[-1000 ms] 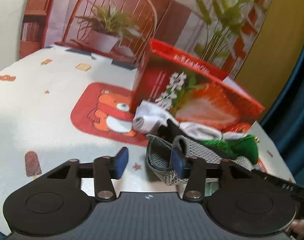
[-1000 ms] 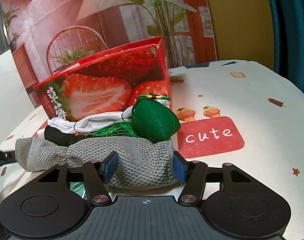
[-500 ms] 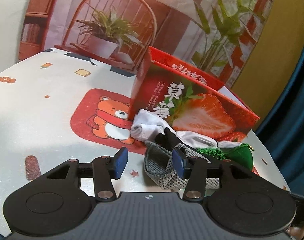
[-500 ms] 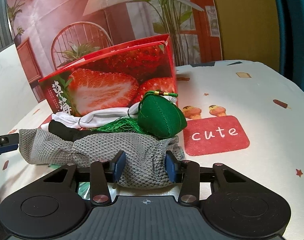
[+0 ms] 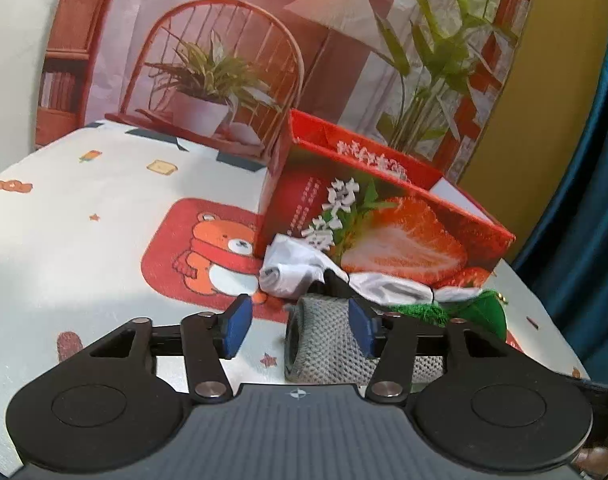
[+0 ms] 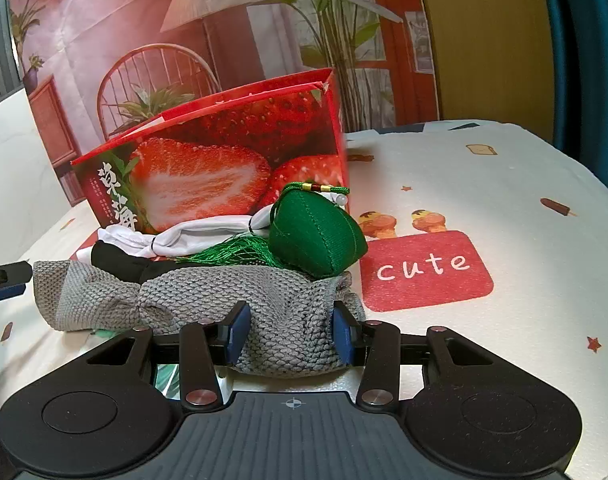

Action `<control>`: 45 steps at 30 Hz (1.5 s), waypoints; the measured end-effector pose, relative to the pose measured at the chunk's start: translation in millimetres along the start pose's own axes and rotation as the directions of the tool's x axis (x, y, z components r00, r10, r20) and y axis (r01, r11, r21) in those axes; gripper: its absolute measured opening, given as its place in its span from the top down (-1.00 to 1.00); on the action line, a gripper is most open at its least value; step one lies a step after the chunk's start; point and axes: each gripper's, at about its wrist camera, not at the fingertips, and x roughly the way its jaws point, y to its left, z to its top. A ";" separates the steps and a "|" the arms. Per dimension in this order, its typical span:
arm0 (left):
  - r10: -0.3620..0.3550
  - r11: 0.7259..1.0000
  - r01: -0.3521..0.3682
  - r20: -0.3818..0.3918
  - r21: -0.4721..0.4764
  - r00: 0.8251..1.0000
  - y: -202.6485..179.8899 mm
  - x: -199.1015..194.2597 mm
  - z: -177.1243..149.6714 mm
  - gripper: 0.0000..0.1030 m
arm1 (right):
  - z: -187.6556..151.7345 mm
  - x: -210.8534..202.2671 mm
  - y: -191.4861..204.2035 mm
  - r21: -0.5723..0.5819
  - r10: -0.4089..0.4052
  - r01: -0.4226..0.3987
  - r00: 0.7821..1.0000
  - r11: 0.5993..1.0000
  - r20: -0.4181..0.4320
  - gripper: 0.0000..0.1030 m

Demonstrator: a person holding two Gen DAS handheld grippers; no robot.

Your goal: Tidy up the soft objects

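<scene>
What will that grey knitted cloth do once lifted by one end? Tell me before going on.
The grey knitted cloth lies crumpled and folded, so it will probably droop limply from the right gripper, whose pads already pinch it. Its loose weave suggests it is light. The green stuffed pouch rests against it and may tumble off.

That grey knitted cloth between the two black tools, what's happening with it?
A person is tidying soft things with a handheld gripper in each hand. The right gripper is clamped on one end of the grey knitted cloth. The left gripper is at the other end, its jaws opening, with the cloth's edge between them but not pinched. A green stuffed pouch with a tassel rests on the cloth, white and black fabric pieces lie behind, and the open strawberry box stands just beyond the pile.
</scene>
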 end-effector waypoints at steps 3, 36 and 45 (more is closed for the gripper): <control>0.002 1.000 -0.002 0.015 -0.024 1.000 3.8 -2.4 1.6 -0.19 | 0.0 -0.2 -0.2 0.001 0.000 0.000 1.000 1.000 0.000 0.20; 0.012 1.000 -0.010 -0.090 0.029 0.996 -9.5 17.6 -7.5 0.89 | 2.6 -5.7 -5.1 0.107 0.098 -0.096 0.995 0.990 -0.013 0.57; 0.060 0.998 -0.060 -0.019 0.001 0.998 -3.9 5.0 1.4 0.89 | 10.9 -28.1 30.8 -0.090 0.149 -0.143 0.986 0.986 0.069 0.59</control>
